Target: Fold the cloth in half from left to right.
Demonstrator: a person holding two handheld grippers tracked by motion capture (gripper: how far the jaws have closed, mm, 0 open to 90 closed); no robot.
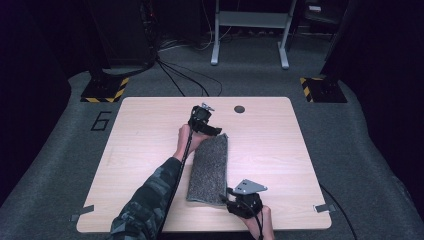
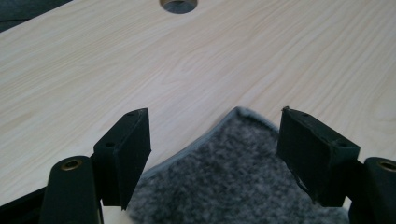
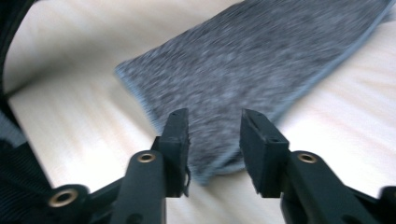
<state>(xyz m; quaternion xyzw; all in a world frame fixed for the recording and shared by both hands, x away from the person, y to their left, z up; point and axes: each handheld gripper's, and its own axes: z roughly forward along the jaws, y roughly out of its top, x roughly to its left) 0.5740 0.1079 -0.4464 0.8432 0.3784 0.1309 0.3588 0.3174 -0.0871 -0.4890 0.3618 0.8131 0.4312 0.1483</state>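
Grey pile cloth (image 1: pixel 209 169), folded into a long narrow strip, is lying flat on the wooden worktop (image 1: pixel 150 150), its long axis running from the near edge of the worktop away toward the round hole (image 1: pixel 239 109) at the far side. Each end of the cloth is attended by one gripper. At the far end, the left gripper (image 1: pixel 214 131) is sitting with its fingers (image 2: pixel 125 154) standing wide apart, straddling the far corner of the cloth (image 2: pixel 243 172) without pressing on it; that corner is lying between and just ahead of them. At the near end, the right gripper (image 1: pixel 226 197) is hovering beside the near right corner, its fingers (image 3: pixel 175 144) parted and gripping nothing, with the cloth (image 3: pixel 252 65) stretching away directly ahead of them and its corner lying in the gap. Judgement: neither hand is nearer overall; each is serving its own end, so any next fold or lift would turn on both closing along the same long axis.
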